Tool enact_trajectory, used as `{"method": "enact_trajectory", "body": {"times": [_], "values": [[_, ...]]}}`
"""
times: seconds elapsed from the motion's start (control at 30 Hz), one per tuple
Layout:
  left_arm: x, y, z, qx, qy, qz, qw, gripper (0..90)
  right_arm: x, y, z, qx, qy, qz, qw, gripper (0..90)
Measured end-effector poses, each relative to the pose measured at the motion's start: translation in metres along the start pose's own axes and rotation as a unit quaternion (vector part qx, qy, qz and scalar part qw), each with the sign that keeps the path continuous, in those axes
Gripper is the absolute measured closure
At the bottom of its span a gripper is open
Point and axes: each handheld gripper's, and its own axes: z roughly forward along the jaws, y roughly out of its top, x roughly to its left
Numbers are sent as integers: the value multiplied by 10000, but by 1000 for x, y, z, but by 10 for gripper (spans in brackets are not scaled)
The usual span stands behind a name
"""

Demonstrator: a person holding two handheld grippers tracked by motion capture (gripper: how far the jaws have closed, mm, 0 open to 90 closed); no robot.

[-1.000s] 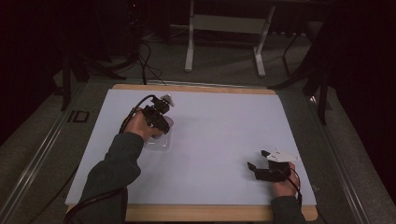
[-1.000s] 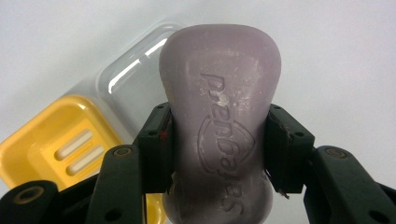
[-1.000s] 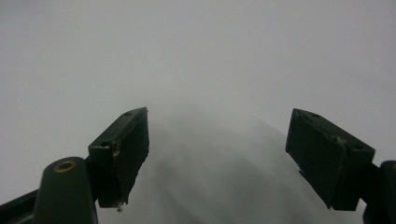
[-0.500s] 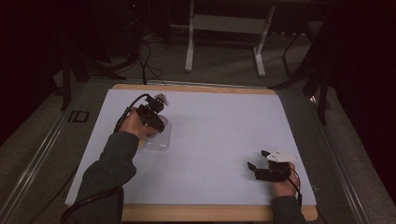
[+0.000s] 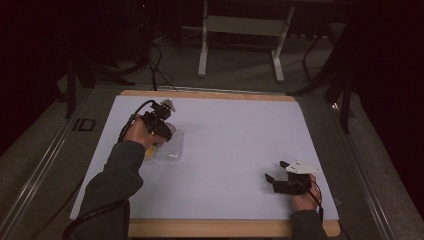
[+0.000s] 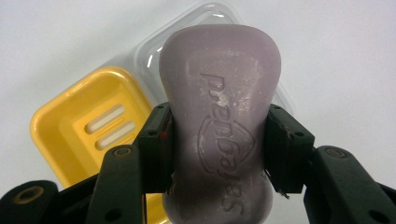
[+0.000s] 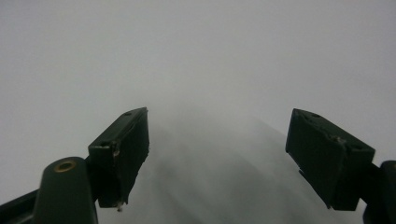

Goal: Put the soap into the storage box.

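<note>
A pale purple bar of soap (image 6: 219, 112) is clamped between the two black jaws of my left gripper (image 6: 217, 149), held above the table. Beneath it lie a yellow soap dish (image 6: 88, 126) with two drain slots and a clear plastic lid (image 6: 154, 51) beside it. In the high view the left gripper (image 5: 159, 125) hovers at the table's left, over the clear lid (image 5: 172, 150), with a bit of the yellow dish (image 5: 150, 153) under the hand. My right gripper (image 7: 217, 154) stands open over bare white surface; the high view shows this right gripper (image 5: 276, 172) near the front right.
The white table sheet (image 5: 235, 135) has a wooden edge along the front and back. Beyond the far edge stand a white metal frame (image 5: 240, 35) and cables on a dark floor. A metal rail (image 5: 40, 165) runs along the left side.
My left hand with the soap has shifted slightly toward the table's left and back. The right gripper has stayed in place.
</note>
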Motion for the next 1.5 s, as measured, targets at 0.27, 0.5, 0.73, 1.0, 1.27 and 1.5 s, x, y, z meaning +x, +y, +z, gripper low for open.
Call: {"method": "enact_trajectory", "body": {"times": [0.27,0.5,0.73,1.0,1.27,1.5], "values": [[9,-5,-1,-23,17,-158,9999,503,0,0,0,1,0,-2,10000,211],[16,-10,0,-15,30,-286,9996,503,0,0,0,-3,0,-5,10000,211],[19,-12,-1,-18,77,-359,9993,502,0,0,0,-3,1,-3,10000,211],[24,-14,-1,-9,143,-479,9988,503,0,0,0,-7,6,8,10000,211],[25,-15,-2,-50,148,-562,9983,502,0,0,0,-1,5,-13,10000,211],[30,-17,-3,-68,154,-656,9977,503,0,0,0,-3,5,-6,10000,211]]}}
